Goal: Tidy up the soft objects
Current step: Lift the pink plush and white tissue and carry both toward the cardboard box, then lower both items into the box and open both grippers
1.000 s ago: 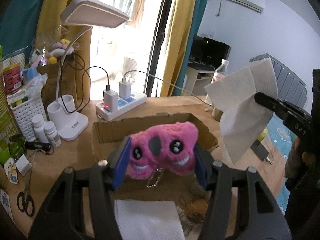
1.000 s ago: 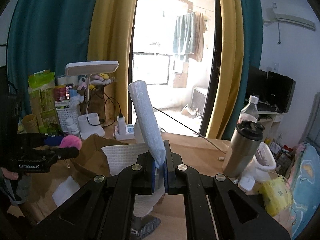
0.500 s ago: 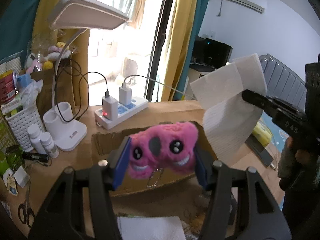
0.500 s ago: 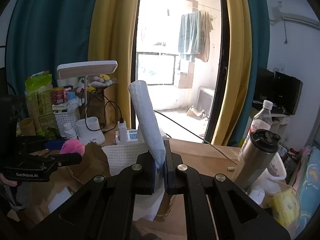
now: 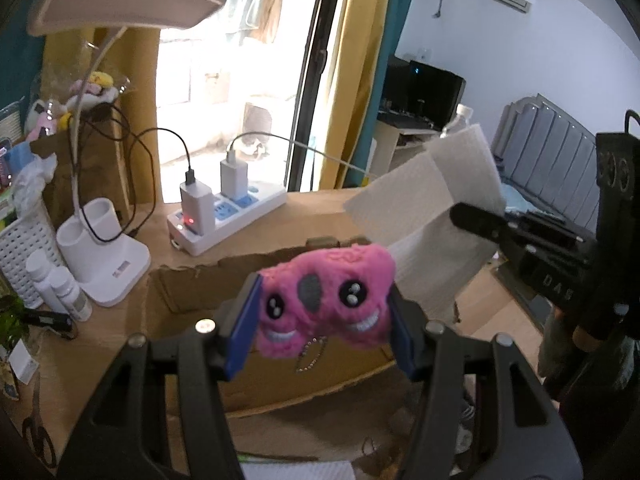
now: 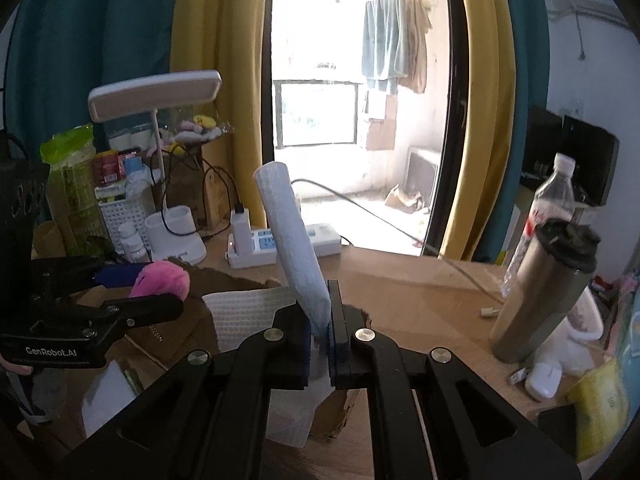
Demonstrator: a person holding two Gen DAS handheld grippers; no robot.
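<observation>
— Sunlight is pouring through the balcony door behind the yellow curtains, and the wooden tabletop [image 5: 304, 216] is looking crowded. What is sitting on it?

— At the back, a white desk lamp [image 5: 100, 240] is standing beside a white power strip [image 5: 228, 220] with two chargers plugged in. A steel tumbler [image 6: 548, 292] and a clear water bottle [image 6: 556, 196] are standing at the right edge, and an open cardboard box [image 5: 192, 292] is lying in the middle.

— And the left tongs [image 5: 324, 320]?

— They are clamping a pink plush toy [image 5: 328, 300] between their blue pads, squeezing its sides. The toy's face is pointing at the camera, a bead chain is dangling under it, and it is hanging above the box opening.

— What is the right tongs [image 6: 320, 336] doing?

— Its jaws are pressing together on a white paper towel [image 6: 292, 240]. In the right wrist view the sheet is sticking up edge-on from the pads; in the left wrist view it is spreading wide and drooping over the right rim of the box, just beside the toy.

— Anything inside the box?

— Another white sheet is showing at the near side; the rest is too blurred to tell.
</observation>
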